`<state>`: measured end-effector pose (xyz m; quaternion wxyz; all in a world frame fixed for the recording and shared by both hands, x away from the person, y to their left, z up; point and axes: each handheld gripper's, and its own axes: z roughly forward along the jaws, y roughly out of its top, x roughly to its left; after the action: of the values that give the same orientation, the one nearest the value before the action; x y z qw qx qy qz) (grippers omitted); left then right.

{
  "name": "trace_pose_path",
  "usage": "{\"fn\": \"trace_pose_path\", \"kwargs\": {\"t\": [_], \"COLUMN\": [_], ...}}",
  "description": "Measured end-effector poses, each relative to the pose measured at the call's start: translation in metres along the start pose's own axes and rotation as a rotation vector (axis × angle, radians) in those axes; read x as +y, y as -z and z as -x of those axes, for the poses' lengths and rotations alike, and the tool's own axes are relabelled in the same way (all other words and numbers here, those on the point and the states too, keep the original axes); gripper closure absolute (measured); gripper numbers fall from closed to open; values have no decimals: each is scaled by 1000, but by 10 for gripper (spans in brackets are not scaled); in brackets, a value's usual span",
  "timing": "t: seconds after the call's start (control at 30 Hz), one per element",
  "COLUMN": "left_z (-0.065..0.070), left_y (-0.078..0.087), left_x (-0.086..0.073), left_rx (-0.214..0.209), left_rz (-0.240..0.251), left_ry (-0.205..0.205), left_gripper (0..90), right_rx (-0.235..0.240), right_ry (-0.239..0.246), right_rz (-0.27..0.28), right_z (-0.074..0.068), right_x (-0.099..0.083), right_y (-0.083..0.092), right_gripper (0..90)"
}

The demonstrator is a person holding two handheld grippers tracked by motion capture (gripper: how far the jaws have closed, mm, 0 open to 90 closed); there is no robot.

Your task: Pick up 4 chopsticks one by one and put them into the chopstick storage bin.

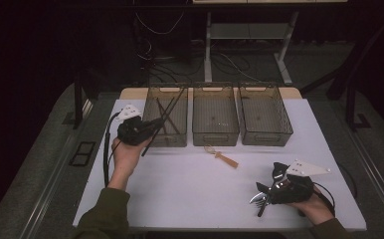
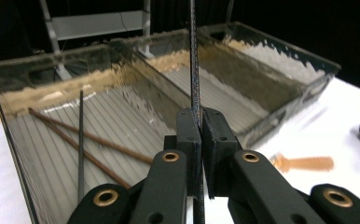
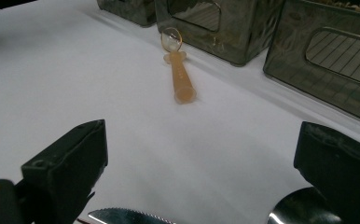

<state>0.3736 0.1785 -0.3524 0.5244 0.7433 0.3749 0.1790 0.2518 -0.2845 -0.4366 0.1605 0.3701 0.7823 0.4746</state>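
Black speckled chopstick (image 2: pixel 195 70); brown chopsticks (image 2: pixel 89 140); smoky translucent bins (image 1: pixel 215 117); amber-handled spoon (image 3: pixel 180 77); white table (image 1: pixel 190 184).

A: Dim room, high view: the white desk (image 1: pixel 205 194) is the one bright patch, lit from overhead, while the floor and background sink to near black.

B: Soft, faint shadows under the three smoked bins (image 1: pixel 215 117); the picture itself is grainy and low in detail.

A: Left gripper view: the black jaws blur at the bottom, the bin wall (image 2: pixel 19 140) ripples with reflections, and a pale sheen breaks up on the far walls.

B: Right gripper view: the desk (image 3: pixel 66 70) glares near white; the jaws and metal cutlery (image 3: pixel 127 215) in the foreground are out of focus, and the amber-handled spoon (image 3: pixel 178 74) is soft.
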Motion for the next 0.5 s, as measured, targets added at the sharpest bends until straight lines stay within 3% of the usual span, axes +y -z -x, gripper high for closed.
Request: {"fn": "trace_pose_path", "kwargs": {"t": [0.23,0.37,0.5], "left_z": [-9,-15,-24], "left_y": [-12,-22,-33], "left_x": [24,36,44], "left_rx": [22,48,64], "left_rz": [17,-2,0], "left_ry": [-7,-9,9], "left_gripper": [857,857,857], "right_rx": [1,-1,-1], "right_ry": [3,1,2], "right_rz": [1,5,5], "right_z": [-1,0,-1], "right_x": [0,0,1], "right_y": [0,0,1], "right_gripper": [30,30,30]}}
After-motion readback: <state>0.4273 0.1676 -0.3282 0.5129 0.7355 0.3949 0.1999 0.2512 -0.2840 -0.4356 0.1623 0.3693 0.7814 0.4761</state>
